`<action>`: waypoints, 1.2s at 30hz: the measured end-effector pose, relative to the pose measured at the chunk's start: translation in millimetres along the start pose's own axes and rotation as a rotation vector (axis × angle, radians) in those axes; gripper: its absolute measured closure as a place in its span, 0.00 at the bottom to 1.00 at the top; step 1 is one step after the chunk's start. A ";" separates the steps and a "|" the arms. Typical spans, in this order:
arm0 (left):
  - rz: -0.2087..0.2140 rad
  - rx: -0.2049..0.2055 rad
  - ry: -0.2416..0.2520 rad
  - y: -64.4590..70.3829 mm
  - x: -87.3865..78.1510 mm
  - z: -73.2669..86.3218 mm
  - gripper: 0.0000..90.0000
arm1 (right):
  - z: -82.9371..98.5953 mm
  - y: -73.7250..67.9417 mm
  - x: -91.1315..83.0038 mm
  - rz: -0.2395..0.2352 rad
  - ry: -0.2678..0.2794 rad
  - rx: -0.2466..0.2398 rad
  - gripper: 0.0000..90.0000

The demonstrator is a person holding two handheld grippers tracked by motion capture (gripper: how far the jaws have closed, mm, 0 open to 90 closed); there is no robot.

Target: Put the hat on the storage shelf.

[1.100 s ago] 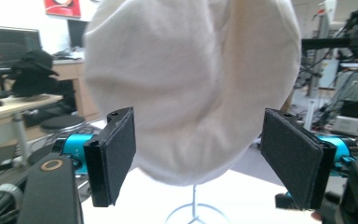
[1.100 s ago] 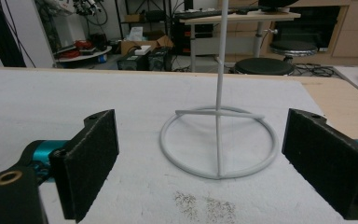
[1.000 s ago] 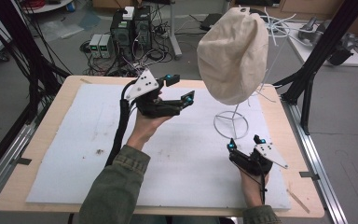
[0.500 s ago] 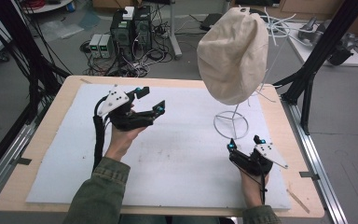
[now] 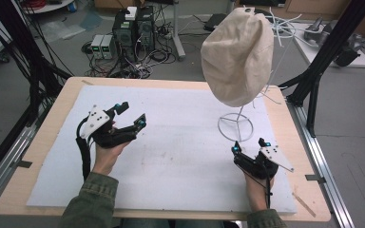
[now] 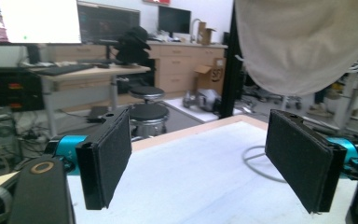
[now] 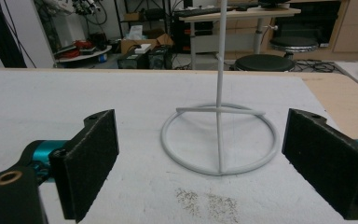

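Two grippers [image 5: 132, 115] [image 5: 250, 146] — stand [image 5: 236, 126] nearer right

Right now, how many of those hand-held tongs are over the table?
2: the left tongs are held over the mat's left side, the right tongs near the wire stand's ring base.

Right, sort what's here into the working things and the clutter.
Working things, likely:
beige cloth hat
white wire stand with ring base
left gripper, open
right gripper, open

Clutter:
computer boxes on the floor
black round stools
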State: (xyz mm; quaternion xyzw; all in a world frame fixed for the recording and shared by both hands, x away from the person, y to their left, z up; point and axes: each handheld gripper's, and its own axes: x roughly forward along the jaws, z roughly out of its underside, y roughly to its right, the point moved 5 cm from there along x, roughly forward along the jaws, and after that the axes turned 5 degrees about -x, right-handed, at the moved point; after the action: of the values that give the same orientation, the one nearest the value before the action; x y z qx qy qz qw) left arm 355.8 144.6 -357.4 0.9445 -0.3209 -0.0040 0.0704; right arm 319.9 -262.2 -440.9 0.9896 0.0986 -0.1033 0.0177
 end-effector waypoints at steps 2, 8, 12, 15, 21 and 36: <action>-0.022 0.000 0.007 -3.9 -5.5 4.0 0.25 | 0.0 -0.2 0.0 0.001 0.000 -0.002 0.11; -0.096 -0.010 0.017 -17.4 -23.7 12.3 0.25 | 0.2 -1.1 -0.3 0.000 -0.003 -0.003 0.11; -0.166 -0.013 0.019 -27.1 -34.4 16.8 0.25 | -1.0 -0.8 -1.8 0.003 0.014 0.009 0.11; -0.217 -0.010 0.026 -34.1 -43.0 19.8 0.24 | -2.3 0.4 -4.3 0.017 0.030 0.009 0.11; -0.340 0.008 0.050 -47.7 -62.8 23.2 0.24 | -4.0 -0.7 -8.4 0.047 0.065 0.010 0.11; -0.505 -0.034 0.062 -74.3 -102.2 35.0 0.23 | 1.0 -1.7 -12.9 0.091 0.074 0.037 0.11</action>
State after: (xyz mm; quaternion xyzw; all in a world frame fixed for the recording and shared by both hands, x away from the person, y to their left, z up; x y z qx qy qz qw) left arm 317.8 260.4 -406.0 0.9930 -0.0723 0.0022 0.0930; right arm 307.0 -263.0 -439.2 0.9964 0.0521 -0.0673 0.0002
